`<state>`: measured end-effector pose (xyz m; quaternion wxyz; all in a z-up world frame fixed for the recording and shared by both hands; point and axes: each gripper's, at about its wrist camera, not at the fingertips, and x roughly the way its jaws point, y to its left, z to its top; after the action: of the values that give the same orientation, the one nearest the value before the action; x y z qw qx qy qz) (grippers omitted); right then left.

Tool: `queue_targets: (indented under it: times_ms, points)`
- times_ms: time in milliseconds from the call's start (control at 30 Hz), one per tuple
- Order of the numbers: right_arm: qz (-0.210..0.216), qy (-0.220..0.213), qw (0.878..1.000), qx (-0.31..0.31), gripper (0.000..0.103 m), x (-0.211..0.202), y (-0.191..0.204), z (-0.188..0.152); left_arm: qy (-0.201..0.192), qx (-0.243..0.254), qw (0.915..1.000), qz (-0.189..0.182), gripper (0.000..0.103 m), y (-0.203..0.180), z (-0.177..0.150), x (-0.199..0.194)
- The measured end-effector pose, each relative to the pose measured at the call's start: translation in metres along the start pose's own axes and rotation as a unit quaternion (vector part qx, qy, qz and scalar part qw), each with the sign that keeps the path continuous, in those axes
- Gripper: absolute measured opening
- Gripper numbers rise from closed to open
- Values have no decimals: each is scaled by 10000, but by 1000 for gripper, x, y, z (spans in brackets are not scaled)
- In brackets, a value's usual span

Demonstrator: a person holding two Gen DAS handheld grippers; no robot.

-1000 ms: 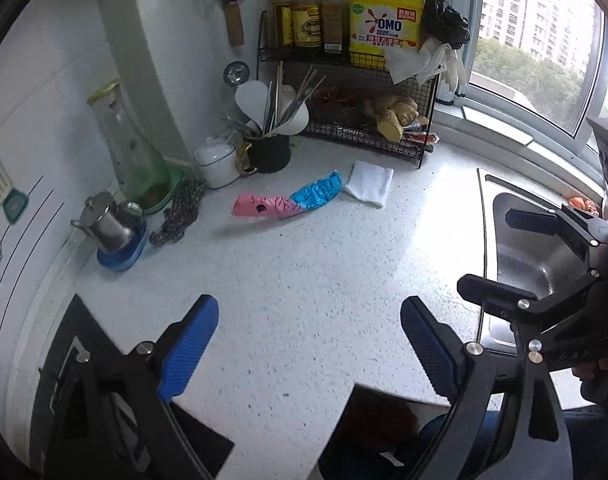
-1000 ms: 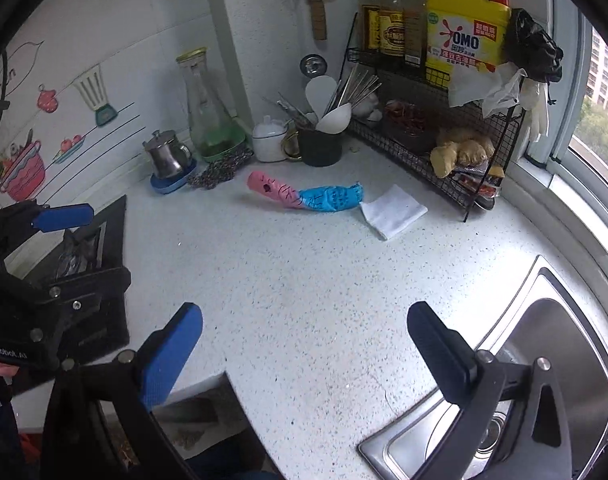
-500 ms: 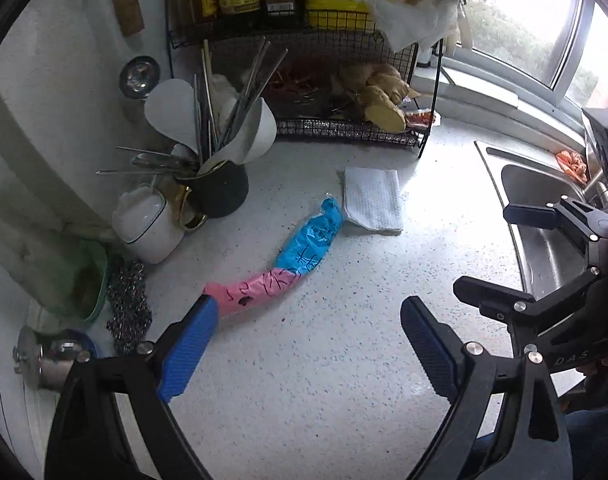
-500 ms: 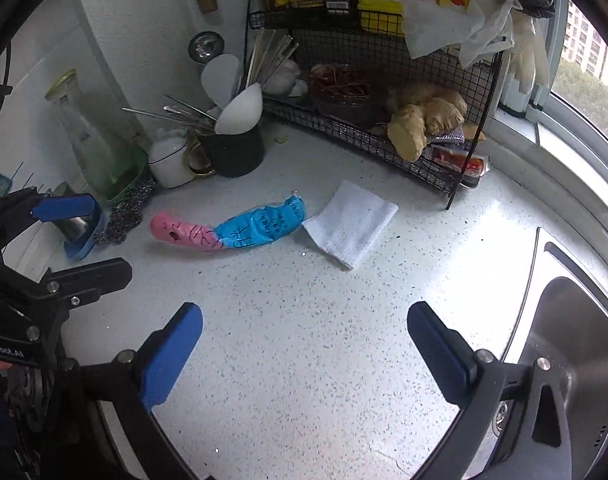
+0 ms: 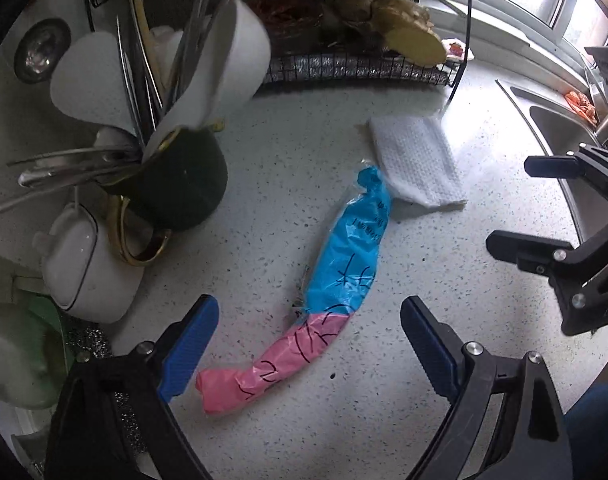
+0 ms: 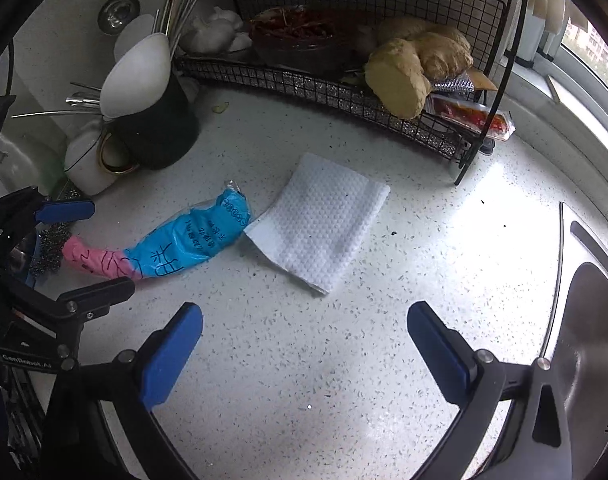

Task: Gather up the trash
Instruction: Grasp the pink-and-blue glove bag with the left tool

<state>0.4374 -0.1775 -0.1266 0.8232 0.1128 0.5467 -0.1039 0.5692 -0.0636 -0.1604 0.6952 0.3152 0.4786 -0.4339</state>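
Below the left tool (image 5: 306, 344), a pink and blue plastic wrapper (image 5: 336, 280) is seen lying flat on the white speckled surface (image 5: 384, 420). Its jaws are spread wide and nothing is gripped; the wrapper's pink end lies just beside the left pad, though contact cannot be judged. The wrapper's blue end touches a folded white paper towel (image 6: 320, 220), which is framed ahead of the right tool (image 6: 304, 356). That tool's jaws are likewise held wide apart with nothing between the pads, above bare surface short of the towel. Behind the wrapper, a dark utensil holder (image 5: 183, 184) filled with white spoons and metal cutlery is seen, with a white lidded pot (image 5: 83, 264) just beside it. Ginger root (image 6: 416, 64) and red chillies (image 6: 295, 28) are kept in a black wire rack (image 6: 344, 88) at the back. A steel sink (image 6: 592, 344) is set into the surface at the right.
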Motion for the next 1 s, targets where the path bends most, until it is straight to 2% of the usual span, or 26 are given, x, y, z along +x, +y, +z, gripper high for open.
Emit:
queue_targets:
  times_ms: [233,367,533,600,800,1000]
  points:
    - [-16,143,9999,-25,102,16,-3,11,116,-93,9998,-139,91,9,-3,22]
    - [-98,243,9996,73,102,21,-4,14,177,-172,9990,-361,62,8,-1,30]
    - [-111,315,9994,78,102,25,-7,20,240,-92,9984,-501,45,0,-3,39]
    - [-142,307,9994,97,102,23,-10,22,256,-86,9978,-608,35,-3,-4,39]
    - [-250,292,9991,193,102,23,-19,30,244,-379,9965,-705,27,-9,-13,33]
    - [-264,288,9991,164,102,38,-29,50,122,-1137,9927,-374,26,3,-20,27]
